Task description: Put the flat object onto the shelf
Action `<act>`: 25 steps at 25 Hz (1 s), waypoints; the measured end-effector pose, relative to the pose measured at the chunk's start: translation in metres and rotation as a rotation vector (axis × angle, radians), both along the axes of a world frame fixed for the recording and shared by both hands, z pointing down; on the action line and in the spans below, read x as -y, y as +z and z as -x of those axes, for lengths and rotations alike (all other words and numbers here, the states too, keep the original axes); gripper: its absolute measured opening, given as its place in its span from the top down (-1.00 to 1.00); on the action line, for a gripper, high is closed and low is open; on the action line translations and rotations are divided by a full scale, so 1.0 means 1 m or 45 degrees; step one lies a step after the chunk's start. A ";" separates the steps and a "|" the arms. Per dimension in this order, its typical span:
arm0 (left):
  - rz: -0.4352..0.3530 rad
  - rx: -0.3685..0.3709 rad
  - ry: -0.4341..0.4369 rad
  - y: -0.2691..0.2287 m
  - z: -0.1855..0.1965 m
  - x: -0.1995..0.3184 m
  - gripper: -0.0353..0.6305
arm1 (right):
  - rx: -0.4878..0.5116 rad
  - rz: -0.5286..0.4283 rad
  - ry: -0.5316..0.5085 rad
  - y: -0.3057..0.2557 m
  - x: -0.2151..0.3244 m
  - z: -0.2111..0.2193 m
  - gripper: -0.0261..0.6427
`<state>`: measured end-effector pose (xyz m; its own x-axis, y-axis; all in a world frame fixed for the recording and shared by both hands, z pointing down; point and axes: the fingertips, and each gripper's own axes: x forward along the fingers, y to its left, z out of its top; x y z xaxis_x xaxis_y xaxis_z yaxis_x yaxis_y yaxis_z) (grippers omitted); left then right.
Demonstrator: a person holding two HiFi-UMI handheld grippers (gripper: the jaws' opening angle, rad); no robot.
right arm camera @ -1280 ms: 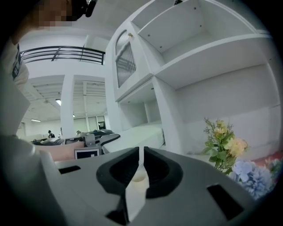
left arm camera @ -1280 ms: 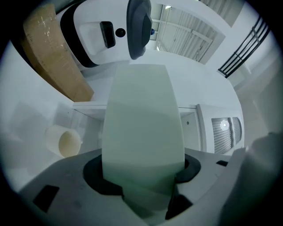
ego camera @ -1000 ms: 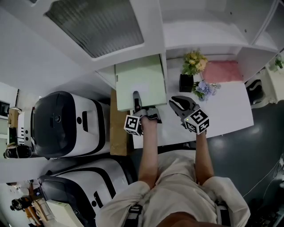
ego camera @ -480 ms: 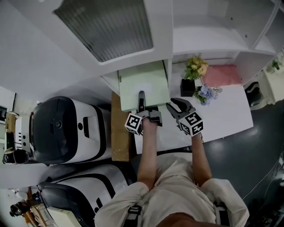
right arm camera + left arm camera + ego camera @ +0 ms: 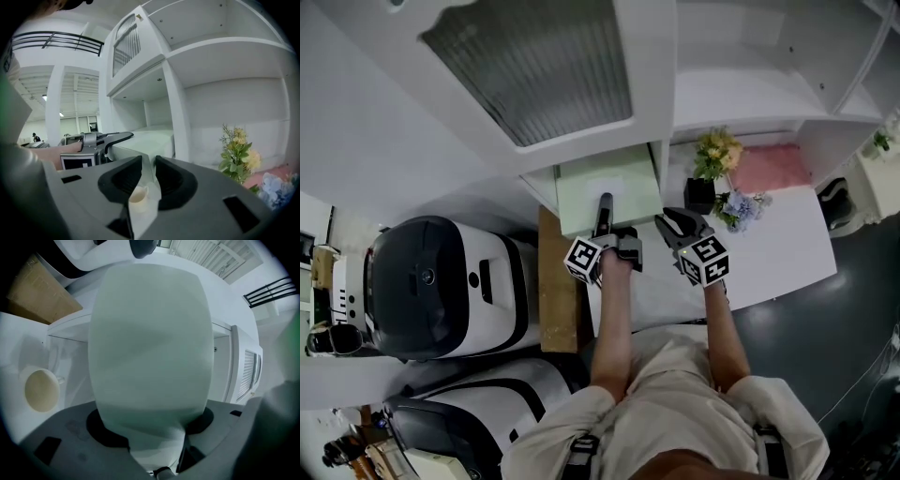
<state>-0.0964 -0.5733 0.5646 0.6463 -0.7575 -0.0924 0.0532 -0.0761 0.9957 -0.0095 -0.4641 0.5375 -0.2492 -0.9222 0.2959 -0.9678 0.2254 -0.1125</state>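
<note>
The flat object is a pale green board (image 5: 609, 187), held level over the white table's left end. Its far edge reaches under the white shelf unit (image 5: 741, 94). My left gripper (image 5: 603, 204) is shut on the board's near edge. In the left gripper view the board (image 5: 147, 333) fills the middle and runs down between the jaws of that gripper (image 5: 152, 425). My right gripper (image 5: 667, 221) hangs just right of the board's near right corner. Its jaws have just been closing and stand a little apart (image 5: 149, 161). Nothing is gripped between them; a cream cup (image 5: 137, 194) shows through the gap.
Yellow flowers in a black pot (image 5: 712, 155), blue flowers (image 5: 741, 206) and a pink cloth (image 5: 773, 169) sit on the white table (image 5: 778, 248) right of the board. A cardboard sheet (image 5: 558, 291) and white-and-black machines (image 5: 441, 286) stand to the left. The cream cup (image 5: 41, 389) sits beside the board.
The left gripper has carried the board further in toward the shelf unit. The right gripper has drifted left, closer to the board's near right corner.
</note>
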 end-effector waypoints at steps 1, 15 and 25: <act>0.002 0.001 0.005 0.000 -0.002 0.002 0.08 | 0.001 -0.001 0.005 -0.001 0.002 -0.001 0.48; 0.033 0.031 0.021 0.000 -0.005 0.007 0.07 | 0.073 -0.031 0.087 -0.001 0.015 -0.011 0.45; 0.012 -0.030 0.033 0.002 0.003 -0.009 0.05 | 0.081 -0.035 0.128 -0.003 0.014 -0.014 0.46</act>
<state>-0.0992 -0.5640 0.5668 0.6635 -0.7414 -0.1004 0.0782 -0.0647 0.9948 0.0043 -0.4785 0.5348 -0.1729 -0.9510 0.2565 -0.9766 0.1318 -0.1698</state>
